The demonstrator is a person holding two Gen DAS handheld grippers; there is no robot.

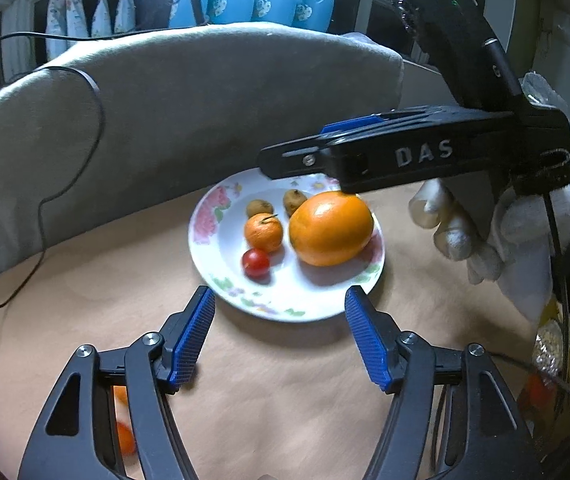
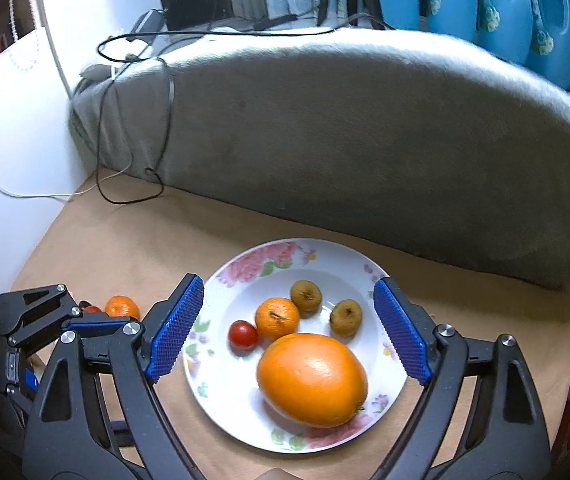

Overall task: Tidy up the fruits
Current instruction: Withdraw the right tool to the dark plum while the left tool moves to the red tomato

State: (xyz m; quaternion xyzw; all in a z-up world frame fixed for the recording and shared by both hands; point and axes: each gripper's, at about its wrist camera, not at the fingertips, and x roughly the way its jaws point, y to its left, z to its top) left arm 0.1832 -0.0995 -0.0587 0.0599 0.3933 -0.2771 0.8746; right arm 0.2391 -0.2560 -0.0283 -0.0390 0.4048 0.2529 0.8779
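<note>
A flowered white plate (image 1: 305,304) (image 2: 221,396) sits on the tan table. It holds a large orange (image 1: 331,228) (image 2: 312,380), a small mandarin (image 1: 263,232) (image 2: 277,318), a cherry tomato (image 1: 256,263) (image 2: 242,335) and two brown fruits (image 1: 259,208) (image 2: 346,317). My left gripper (image 1: 280,294) (image 2: 81,307) is open at the plate's near rim, with nothing between its pads. My right gripper (image 2: 288,281) (image 1: 273,160) hovers open above the plate, straddling the fruit without touching it. Another mandarin (image 2: 122,306) and something small and red (image 2: 92,309) lie on the table by the left gripper.
A grey cushion (image 2: 365,140) with black cables (image 2: 165,92) draped over it walls the table's far side. Blue jugs (image 2: 505,4) stand behind it. A white-gloved hand (image 1: 497,236) holds the right gripper. The table edge curves off close on the right (image 2: 565,340).
</note>
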